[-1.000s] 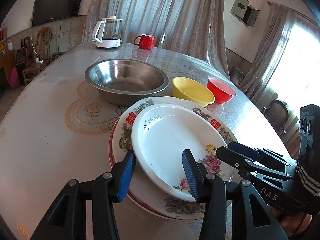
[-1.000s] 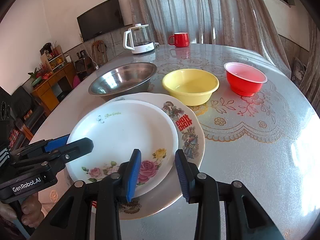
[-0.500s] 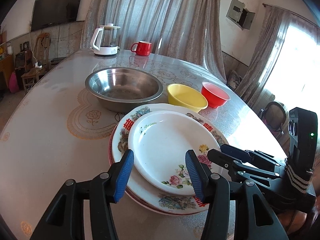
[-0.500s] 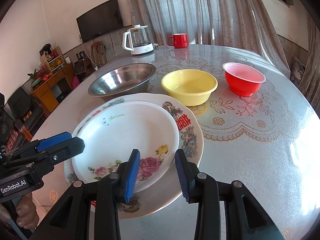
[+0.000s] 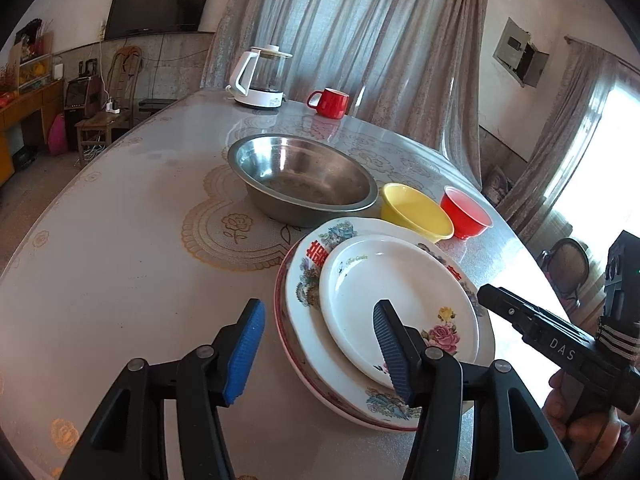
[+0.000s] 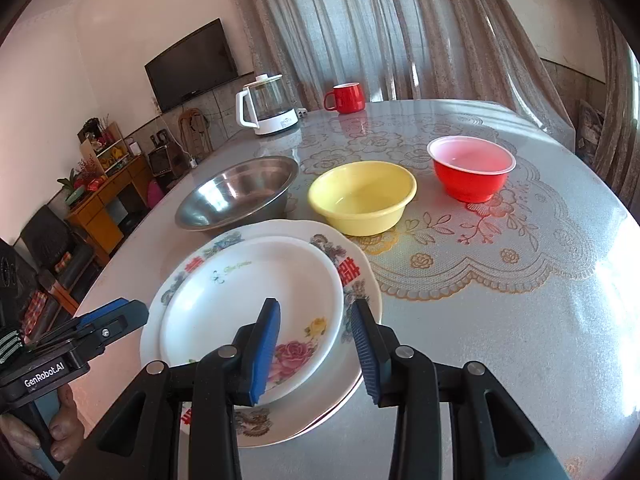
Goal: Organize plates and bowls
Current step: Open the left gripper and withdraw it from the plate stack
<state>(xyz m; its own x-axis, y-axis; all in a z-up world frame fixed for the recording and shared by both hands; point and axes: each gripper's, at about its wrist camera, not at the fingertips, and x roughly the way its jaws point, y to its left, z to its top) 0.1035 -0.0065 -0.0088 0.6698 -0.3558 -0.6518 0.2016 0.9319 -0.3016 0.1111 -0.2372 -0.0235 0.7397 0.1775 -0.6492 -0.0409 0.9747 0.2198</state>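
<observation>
A small white flowered plate (image 5: 396, 296) (image 6: 248, 304) lies on top of a larger patterned plate (image 5: 308, 280) (image 6: 352, 276), which sits on a red-rimmed plate beneath. Behind them stand a steel bowl (image 5: 304, 180) (image 6: 240, 192), a yellow bowl (image 5: 416, 210) (image 6: 364, 196) and a red bowl (image 5: 464, 212) (image 6: 472, 168). My left gripper (image 5: 316, 352) is open and empty at the stack's near left edge. My right gripper (image 6: 316, 348) is open and empty over the stack's near right edge; it also shows in the left wrist view (image 5: 504, 308).
A white kettle (image 5: 262, 78) (image 6: 268, 106) and a red mug (image 5: 330, 102) (image 6: 346, 98) stand at the table's far end. The table (image 5: 120, 240) (image 6: 520, 300) has a lace-patterned cover. Chairs and a cabinet stand beyond the left edge.
My left gripper has pulled back and to the left off the plates and opened wider. My right gripper has stayed nearly still.
</observation>
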